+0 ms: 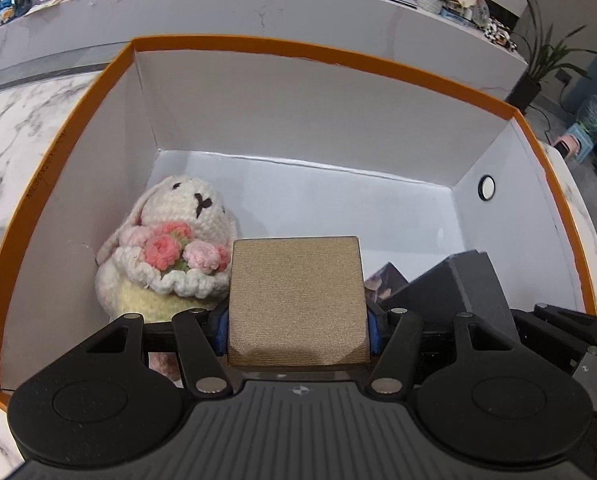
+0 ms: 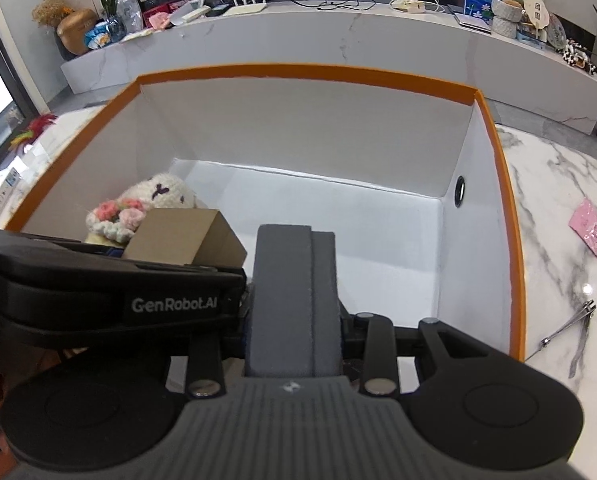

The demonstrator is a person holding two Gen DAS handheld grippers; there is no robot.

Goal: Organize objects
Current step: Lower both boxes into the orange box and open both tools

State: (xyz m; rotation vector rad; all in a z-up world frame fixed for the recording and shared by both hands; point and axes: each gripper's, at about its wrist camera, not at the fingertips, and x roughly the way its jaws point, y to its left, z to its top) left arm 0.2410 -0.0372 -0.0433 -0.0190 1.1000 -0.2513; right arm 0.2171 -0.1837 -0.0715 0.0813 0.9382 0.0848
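Observation:
A large orange-rimmed box (image 1: pixel 322 54) with white inner walls fills both views, its rim also in the right wrist view (image 2: pixel 298 70). My left gripper (image 1: pixel 297 332) is shut on a tan square box (image 1: pixel 296 300) and holds it inside, next to a crocheted white bunny with pink flowers (image 1: pixel 170 248) at the box's left. My right gripper (image 2: pixel 292 344) is shut on a dark grey box (image 2: pixel 292 300), held over the box's near side. The tan box (image 2: pixel 182 238), the bunny (image 2: pixel 146 204) and the left gripper body (image 2: pixel 110 300) show at its left. The grey box (image 1: pixel 464 284) shows at right in the left wrist view.
The box stands on a white marble table (image 2: pixel 558 240). A pink packet (image 2: pixel 596 236) and nail clippers (image 2: pixel 568 324) lie on the table right of the box. A cluttered marble counter (image 2: pixel 338 28) runs behind. A dark patterned item (image 1: pixel 386 282) lies in the box.

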